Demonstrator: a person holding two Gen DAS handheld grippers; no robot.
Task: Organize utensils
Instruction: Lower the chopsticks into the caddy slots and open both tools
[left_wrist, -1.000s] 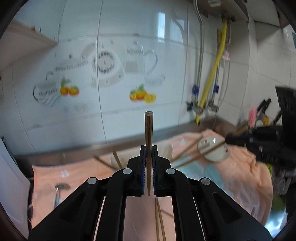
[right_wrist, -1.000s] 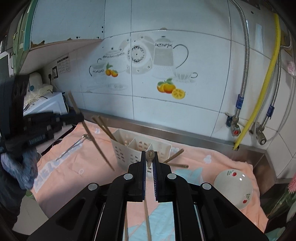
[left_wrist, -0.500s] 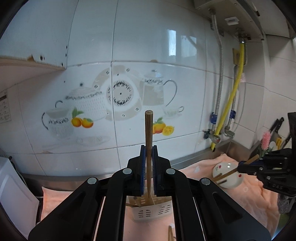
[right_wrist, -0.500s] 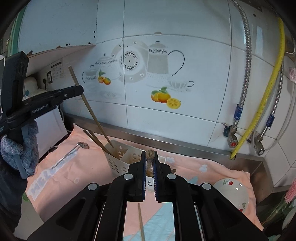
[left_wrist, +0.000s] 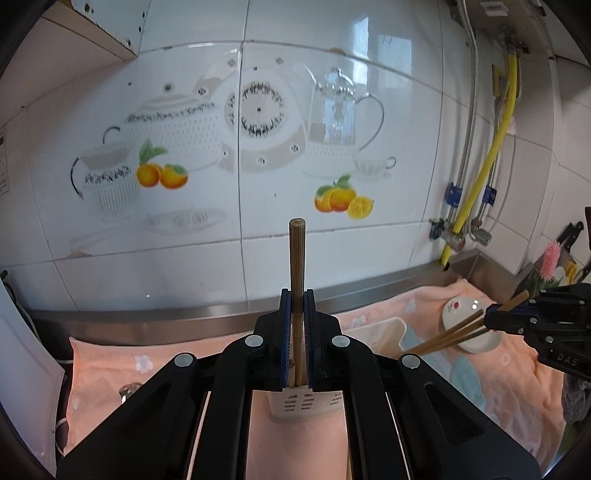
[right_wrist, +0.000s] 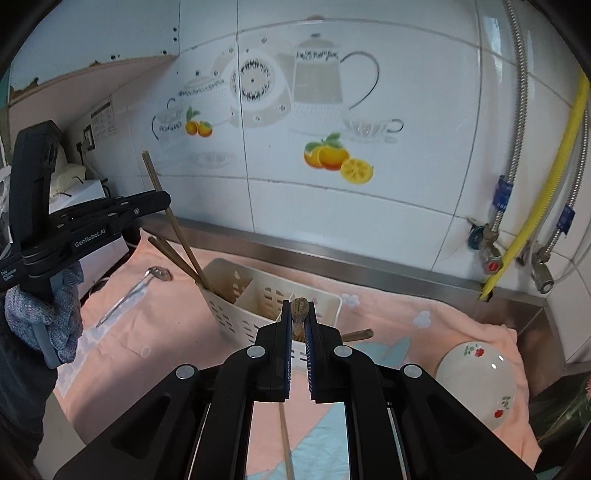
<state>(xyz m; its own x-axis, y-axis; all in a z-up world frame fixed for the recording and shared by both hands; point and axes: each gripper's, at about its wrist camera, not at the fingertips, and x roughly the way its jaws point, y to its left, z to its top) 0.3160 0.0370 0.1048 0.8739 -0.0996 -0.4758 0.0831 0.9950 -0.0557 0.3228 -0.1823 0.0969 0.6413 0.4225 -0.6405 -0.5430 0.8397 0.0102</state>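
Left gripper: my left gripper (left_wrist: 296, 334) was clamped on a chopstick (left_wrist: 297, 266) that stood upright between the pads, its lower end down in the caddy (right_wrist: 236, 295).
Right gripper: my right gripper (right_wrist: 299, 332) was closed on chopsticks (left_wrist: 450, 334), seen end-on in its own view; from the left view they slanted down towards the caddy.
Caddy: white, slotted, divided into compartments, standing on the pink cloth (right_wrist: 399, 314) on the tabletop; two more chopsticks (right_wrist: 173, 254) leaned out of its left end compartment.
Writing: "GenRobot.AI" read in white on the left gripper's side; "DAS" on the right gripper's body in the left view. A chart on the far wall was too small to read.
Other things: a spoon (right_wrist: 133, 293) lay on the cloth left of the caddy; a flowered bowl (right_wrist: 476, 380) sat well to its right.
Hand: a grey knit glove (right_wrist: 51, 314) held the left gripper's handle.
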